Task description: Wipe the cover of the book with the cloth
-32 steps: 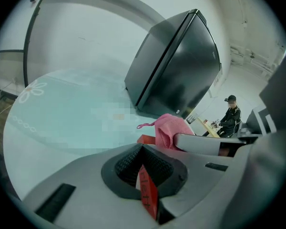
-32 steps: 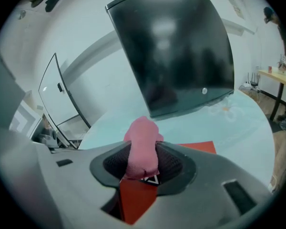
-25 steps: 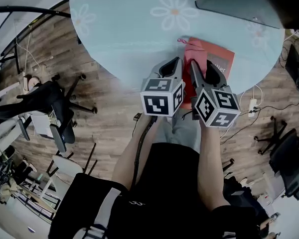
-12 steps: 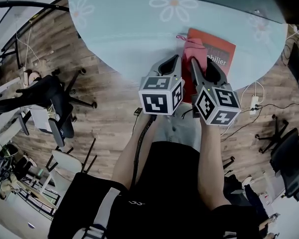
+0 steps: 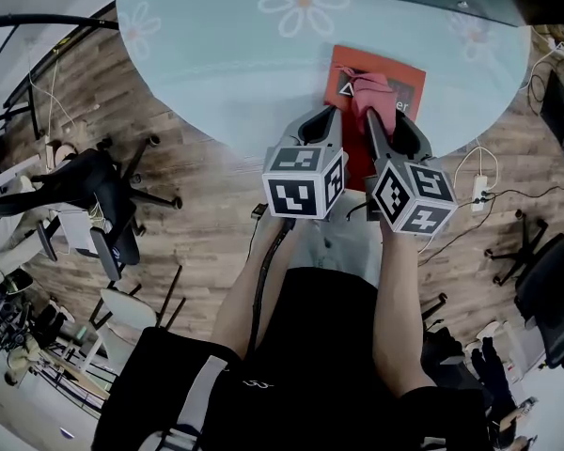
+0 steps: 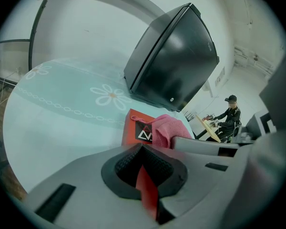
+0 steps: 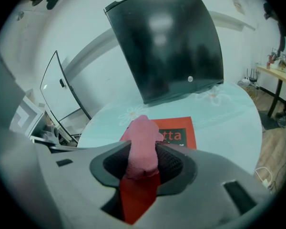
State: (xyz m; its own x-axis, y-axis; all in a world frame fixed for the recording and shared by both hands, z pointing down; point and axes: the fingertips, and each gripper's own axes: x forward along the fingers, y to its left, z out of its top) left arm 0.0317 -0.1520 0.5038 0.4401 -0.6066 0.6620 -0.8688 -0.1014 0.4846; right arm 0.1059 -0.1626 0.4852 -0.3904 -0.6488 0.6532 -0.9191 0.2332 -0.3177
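Pink cloth (image 7: 143,144) pinched over a red hardcover book (image 5: 406,78) on the round, pale blue daisy-print bench (image 5: 226,64).

The right gripper view shows the right gripper (image 7: 143,152) clamping the one cloth, which stands up between its pads with the book's white lettering just beyond. The head view hides that grip behind the marker cubes, but shows the cloth resting on the book's near left part. It also shows the book lying near the bench edge closest to the person. The left gripper view shows the left gripper (image 6: 142,146) with its jaws drawn together and nothing between the pads, only a red sliver of book in the slit below. Only that view shows a person seated far off (image 6: 229,116). In all there are one book, one cloth, two grippers and one black panel (image 7: 167,42) standing behind the book.
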